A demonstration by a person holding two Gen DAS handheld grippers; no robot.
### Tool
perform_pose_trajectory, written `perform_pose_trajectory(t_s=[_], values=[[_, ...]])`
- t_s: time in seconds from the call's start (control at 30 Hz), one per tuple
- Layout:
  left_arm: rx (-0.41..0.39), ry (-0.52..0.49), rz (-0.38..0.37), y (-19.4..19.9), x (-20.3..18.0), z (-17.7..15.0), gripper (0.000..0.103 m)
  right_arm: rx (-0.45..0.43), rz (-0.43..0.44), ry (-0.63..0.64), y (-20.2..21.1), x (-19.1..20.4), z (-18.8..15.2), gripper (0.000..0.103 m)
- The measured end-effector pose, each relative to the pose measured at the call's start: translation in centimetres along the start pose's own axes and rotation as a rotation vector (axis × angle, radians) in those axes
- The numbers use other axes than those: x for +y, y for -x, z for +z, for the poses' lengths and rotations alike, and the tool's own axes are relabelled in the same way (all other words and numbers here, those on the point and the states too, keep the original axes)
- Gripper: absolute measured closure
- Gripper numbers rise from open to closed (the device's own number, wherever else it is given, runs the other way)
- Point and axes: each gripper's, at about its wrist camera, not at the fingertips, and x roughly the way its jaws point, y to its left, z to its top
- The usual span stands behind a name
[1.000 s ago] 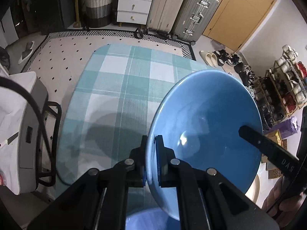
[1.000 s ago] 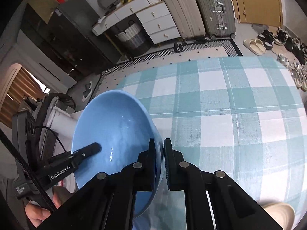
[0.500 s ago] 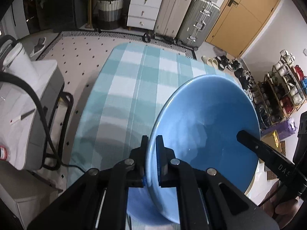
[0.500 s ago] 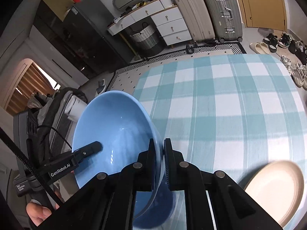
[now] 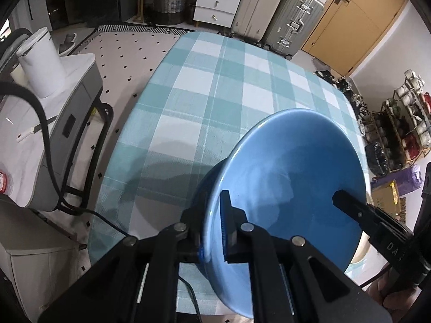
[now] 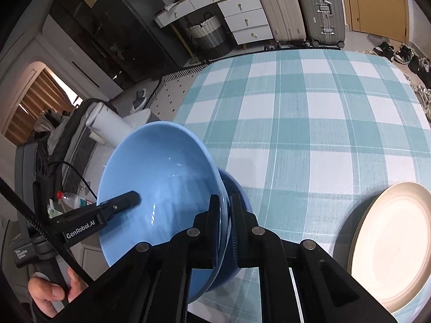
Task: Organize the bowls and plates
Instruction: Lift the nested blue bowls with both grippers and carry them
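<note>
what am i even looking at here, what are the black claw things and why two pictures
No machine is working here: a person holds a hand-held gripper in each hand, and each one carries a wide-angle camera looking along its fingers. That gives two pictures, one per hand.

In the left hand's picture, the left gripper pinches the rim of a blue bowl. In the right hand's picture, the right gripper pinches the opposite rim. Each picture also shows the other gripper reaching in from the side. So both are shut on one bowl, carried above a table with a teal checked tablecloth. A cream plate lies on the cloth.
</note>
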Motion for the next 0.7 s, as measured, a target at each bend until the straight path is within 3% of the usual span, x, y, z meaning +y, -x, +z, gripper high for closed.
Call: perform_pose_trajectory(t_s=[0.37,0.47,0.7], values=[[0.019,0.003,0.062,-2.0,1.1,-0.9,0.095,0.023,-0.031,0.044,-2.8,0.3,-0.8,0.095],[0.030,0.015,0.077,-2.5,1.3,-1.0,0.095,0.016,-0.095,0.105,-3.3,1.1,-1.1,0.095],[0.006,-0.043,0.129,-2.7,0.3,-1.1,0.094,0.025,-0.125,0.115,-3.9,0.5,-1.4,0.095]])
